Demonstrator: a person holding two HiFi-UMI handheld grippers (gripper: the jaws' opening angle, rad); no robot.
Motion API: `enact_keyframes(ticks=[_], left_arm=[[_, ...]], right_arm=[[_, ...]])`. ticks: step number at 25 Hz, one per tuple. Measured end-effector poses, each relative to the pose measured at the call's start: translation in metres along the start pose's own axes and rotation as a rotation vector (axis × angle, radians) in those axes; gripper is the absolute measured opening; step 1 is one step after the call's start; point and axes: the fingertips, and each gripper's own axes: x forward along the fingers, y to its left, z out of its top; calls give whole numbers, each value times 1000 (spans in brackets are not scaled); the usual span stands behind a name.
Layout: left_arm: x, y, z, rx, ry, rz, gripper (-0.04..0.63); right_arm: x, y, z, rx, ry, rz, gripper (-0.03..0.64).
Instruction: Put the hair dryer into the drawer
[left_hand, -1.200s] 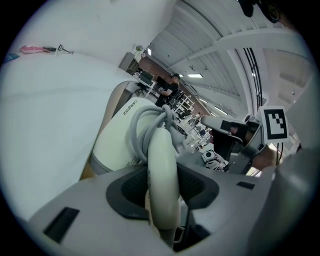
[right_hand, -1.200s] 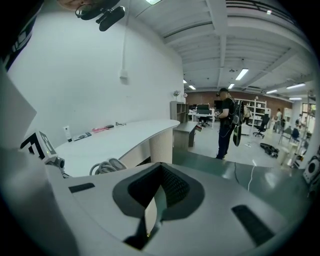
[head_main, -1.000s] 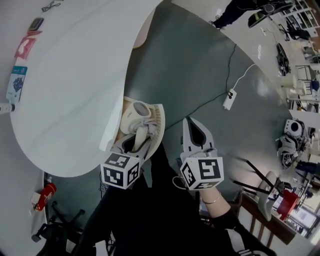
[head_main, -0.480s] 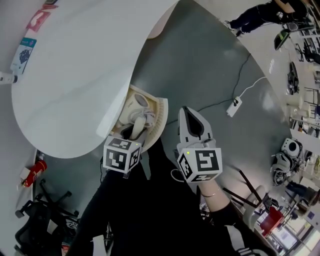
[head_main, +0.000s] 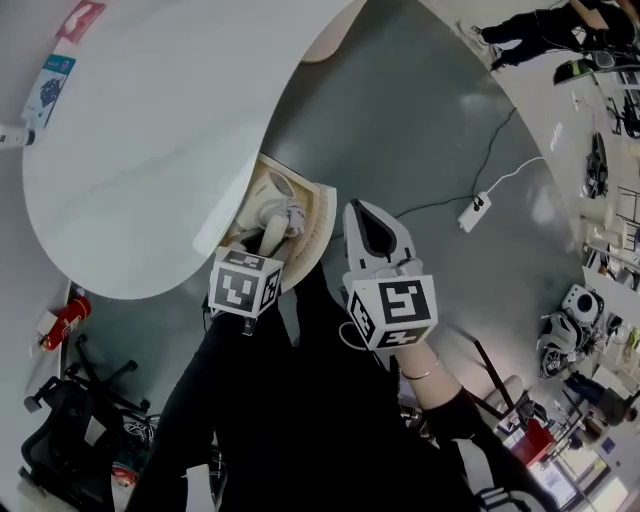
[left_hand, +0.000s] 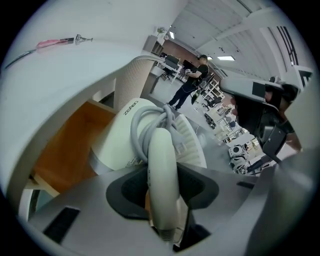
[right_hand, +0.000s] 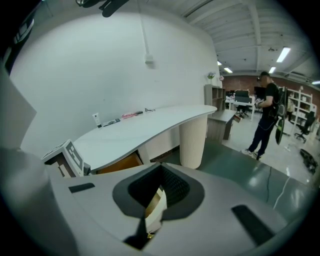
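A white hair dryer (head_main: 272, 208) with its grey cord wound round the body lies tilted inside the open drawer (head_main: 318, 228) under the white table's edge. My left gripper (head_main: 266, 243) is shut on the dryer's handle (left_hand: 163, 175), which stands up between the dark pads. In the left gripper view the dryer's body (left_hand: 120, 137) sits over the drawer's orange wooden inside (left_hand: 65, 145), with the ribbed cream drawer front (left_hand: 192, 145) behind it. My right gripper (head_main: 362, 222) hangs just right of the drawer front, jaws together with nothing held. The right gripper (right_hand: 152, 210) looks towards the table.
The curved white table (head_main: 150, 150) overhangs the drawer, its fluted leg (right_hand: 192, 140) nearby. A power strip (head_main: 478, 210) with cable lies on the grey floor. A person (right_hand: 265, 120) stands far off. A red extinguisher (head_main: 62, 320) and an office chair (head_main: 60, 420) stand at the left.
The left gripper has sunk with the hair dryer deeper into the drawer. The right gripper has drifted left, closer to the drawer front. Both jaws look unchanged.
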Motion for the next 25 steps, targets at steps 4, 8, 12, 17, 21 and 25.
enact_keyframes(ticks=[4, 8, 12, 17, 21, 25], left_arm=[[7, 3, 0, -27, 7, 18, 167], [11, 8, 1, -55, 5, 31, 167], [12, 13, 0, -72, 16, 45, 167], [16, 21, -10, -86, 54, 57, 167], [21, 30, -17, -76, 83, 78, 167], [30, 43, -18, -53, 82, 107, 167]], right_arm=[[14, 12, -9, -37, 55, 77, 2], [27, 28, -16, -83, 106, 148, 2], [36, 42, -26, -122, 169, 206, 2], [45, 56, -35, -160, 229, 252, 2], [51, 62, -43, -183, 276, 259, 2], [53, 68, -53, -209, 317, 272, 2]])
